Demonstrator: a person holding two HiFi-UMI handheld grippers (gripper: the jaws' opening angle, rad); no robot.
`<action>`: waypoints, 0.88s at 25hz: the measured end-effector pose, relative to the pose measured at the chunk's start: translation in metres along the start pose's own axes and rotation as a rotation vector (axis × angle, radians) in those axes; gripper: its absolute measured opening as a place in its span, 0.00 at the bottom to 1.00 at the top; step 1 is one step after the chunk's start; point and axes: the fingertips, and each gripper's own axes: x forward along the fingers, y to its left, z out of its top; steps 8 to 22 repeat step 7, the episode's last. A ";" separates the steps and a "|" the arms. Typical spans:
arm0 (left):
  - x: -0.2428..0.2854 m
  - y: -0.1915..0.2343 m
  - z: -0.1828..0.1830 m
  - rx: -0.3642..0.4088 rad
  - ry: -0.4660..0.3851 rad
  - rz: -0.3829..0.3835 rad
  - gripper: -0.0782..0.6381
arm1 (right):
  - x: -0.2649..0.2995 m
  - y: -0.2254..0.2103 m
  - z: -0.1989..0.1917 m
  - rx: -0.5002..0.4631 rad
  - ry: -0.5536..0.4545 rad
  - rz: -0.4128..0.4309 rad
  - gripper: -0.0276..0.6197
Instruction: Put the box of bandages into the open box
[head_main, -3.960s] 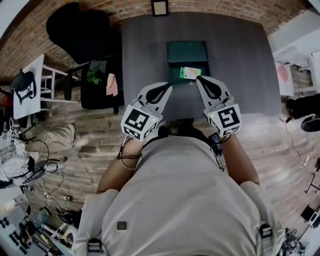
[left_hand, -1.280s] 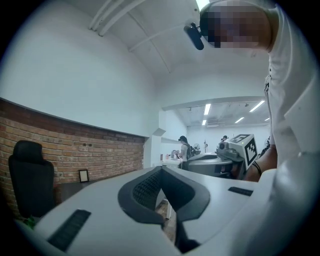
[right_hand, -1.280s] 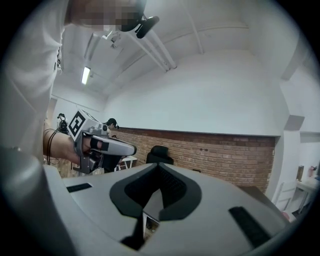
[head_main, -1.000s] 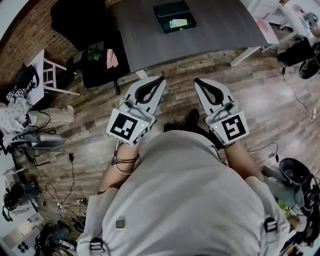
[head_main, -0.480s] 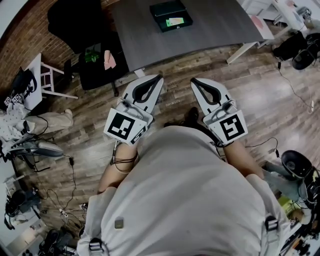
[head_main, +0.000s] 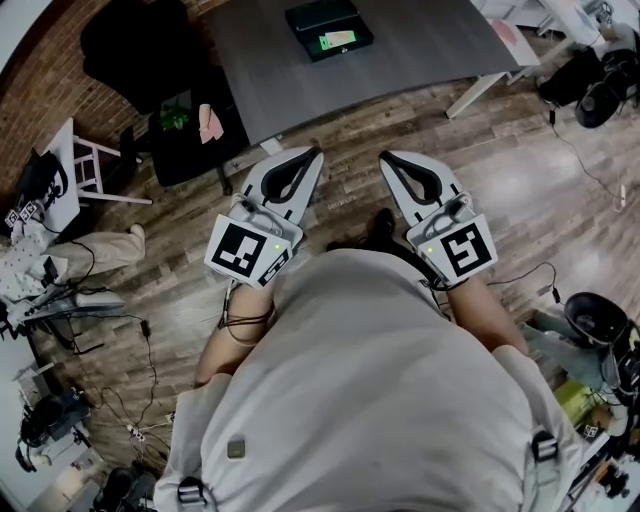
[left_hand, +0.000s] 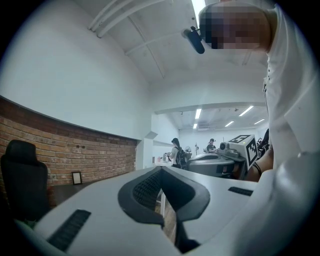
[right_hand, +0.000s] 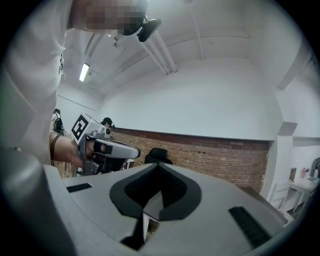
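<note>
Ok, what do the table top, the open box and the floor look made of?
Table: dark grey wood-look board, matte with faint grain; probably laminate.
Open box: dark green and smooth with a slight sheen; could be metal or plastic, can't tell from here.
Floor: wood-look planks with visible seams and grain and a mild gloss.

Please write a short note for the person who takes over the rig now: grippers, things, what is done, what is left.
Left gripper: shut, empty, held over the floor, away from the table.
Right gripper: shut, empty, beside the left one.
Box of bandages: lies in the open box on the table.
Done: the placing, it seems.
Left: nothing visible.
</note>
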 end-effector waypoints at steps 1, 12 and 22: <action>0.002 -0.001 0.000 -0.001 0.002 -0.004 0.13 | 0.000 -0.003 -0.001 0.003 0.001 -0.002 0.08; 0.012 -0.005 -0.003 -0.005 0.007 -0.022 0.13 | -0.002 -0.008 -0.005 -0.005 0.006 -0.007 0.08; 0.012 -0.005 -0.003 -0.005 0.007 -0.022 0.13 | -0.002 -0.008 -0.005 -0.005 0.006 -0.007 0.08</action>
